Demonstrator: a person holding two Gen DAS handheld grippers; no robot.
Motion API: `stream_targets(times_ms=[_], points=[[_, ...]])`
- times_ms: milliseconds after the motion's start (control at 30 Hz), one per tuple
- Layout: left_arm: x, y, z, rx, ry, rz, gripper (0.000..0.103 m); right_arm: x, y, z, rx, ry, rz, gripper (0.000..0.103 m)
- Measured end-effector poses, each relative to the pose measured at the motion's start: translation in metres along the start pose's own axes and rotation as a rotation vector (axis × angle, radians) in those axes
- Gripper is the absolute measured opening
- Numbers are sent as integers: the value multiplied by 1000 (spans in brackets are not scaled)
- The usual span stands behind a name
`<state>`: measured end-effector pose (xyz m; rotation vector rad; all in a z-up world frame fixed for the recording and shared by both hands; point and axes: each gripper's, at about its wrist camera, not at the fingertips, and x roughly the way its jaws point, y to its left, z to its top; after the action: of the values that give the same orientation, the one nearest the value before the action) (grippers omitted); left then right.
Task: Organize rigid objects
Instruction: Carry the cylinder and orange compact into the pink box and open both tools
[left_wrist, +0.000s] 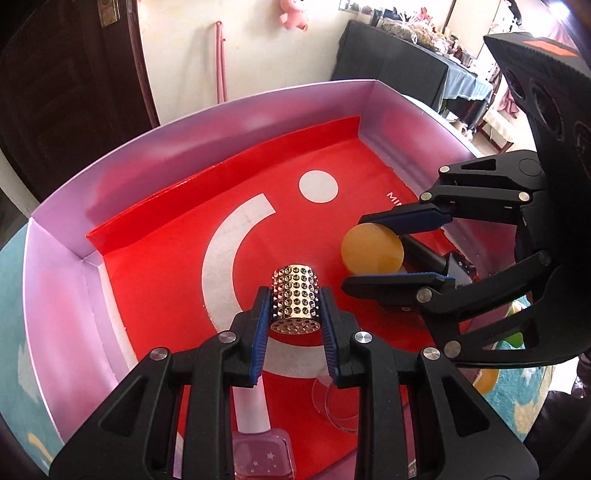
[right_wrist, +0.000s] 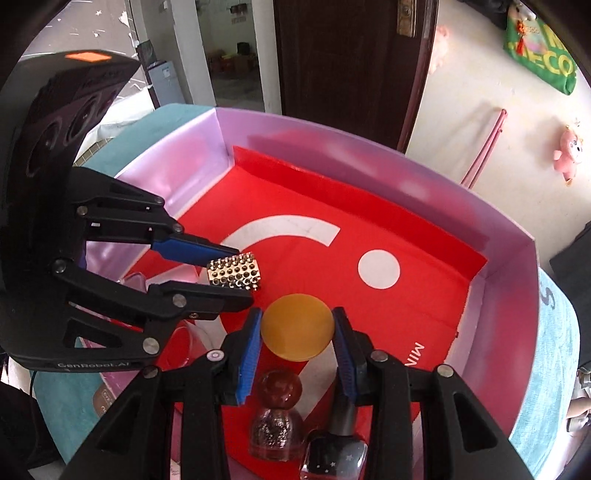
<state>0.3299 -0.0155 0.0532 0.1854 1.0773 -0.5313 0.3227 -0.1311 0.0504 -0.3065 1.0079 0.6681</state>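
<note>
Left gripper (left_wrist: 295, 295) is clenching a studded cap (left_wrist: 295, 299), right gripper (right_wrist: 297, 326) is gripping a yellow disc (right_wrist: 297, 326); only the right view is showing a glitter bottle (right_wrist: 275, 430) under its jaws.

A home room — pink plush toy (left_wrist: 291, 14) on wall, wooden door (right_wrist: 351, 55)

Both views are bright and evenly lit — daylight seems to come from the room behind. The glossy lilac cardboard box wall (left_wrist: 66, 236) shows soft pink reflections of the red paper liner (left_wrist: 155, 280). The studded gold metal cylinder (left_wrist: 295, 295) glints sharply. Straight lines bend strongly near the edges, and the corners fall into a dark vignette — the distant background is slightly soft.
</note>
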Motion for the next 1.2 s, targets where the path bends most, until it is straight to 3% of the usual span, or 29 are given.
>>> stream_targets(times_ms=[433, 1200], points=[[5, 2, 2, -9, 22, -12, 24, 18, -12, -1, 20, 50, 11, 40], [6, 4, -1, -17, 14, -20, 25, 20, -11, 1, 15, 50, 11, 44]])
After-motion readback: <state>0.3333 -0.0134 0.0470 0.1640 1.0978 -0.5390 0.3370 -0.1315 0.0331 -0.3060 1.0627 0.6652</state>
